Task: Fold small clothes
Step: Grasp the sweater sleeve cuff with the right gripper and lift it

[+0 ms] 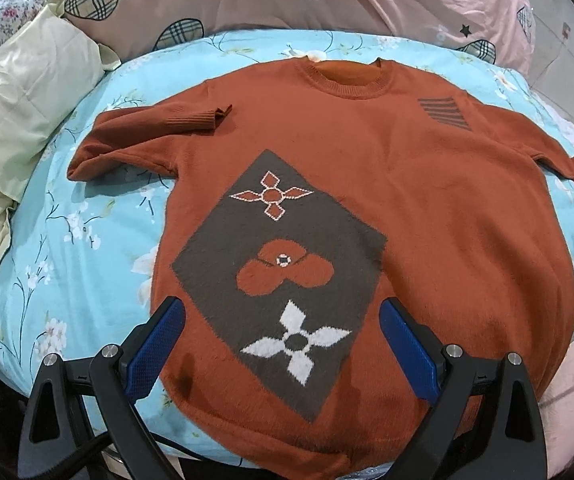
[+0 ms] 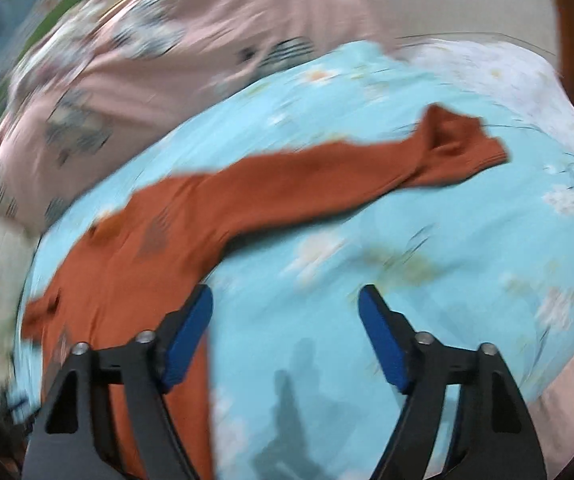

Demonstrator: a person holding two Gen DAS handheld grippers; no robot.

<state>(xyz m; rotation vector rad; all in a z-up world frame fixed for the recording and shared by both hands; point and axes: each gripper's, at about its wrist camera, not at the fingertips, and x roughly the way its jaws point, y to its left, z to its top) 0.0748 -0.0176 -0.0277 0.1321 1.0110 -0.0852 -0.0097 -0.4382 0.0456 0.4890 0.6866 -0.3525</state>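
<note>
One rust sweater [image 1: 367,208] lies flat on the flowery blue bed [image 1: 87,248]; two pillows behind; both tools, left [image 1: 283,312] and right [image 2: 285,300], gape empty.

Right wrist view is smeared by motion throughout; the print on the pink quilt [image 2: 191,52] and the flowers on the blue sheet [image 2: 467,248] cannot be made out. The sweater [image 2: 135,272] shows there only in part, its body cut off by the lower left edge and by a gripper finger. In the left wrist view, the right sleeve [image 1: 559,160] runs out at the frame's right edge, cuff unseen. The hem near the bottom is covered by the left gripper [image 1: 283,316] body.
</note>
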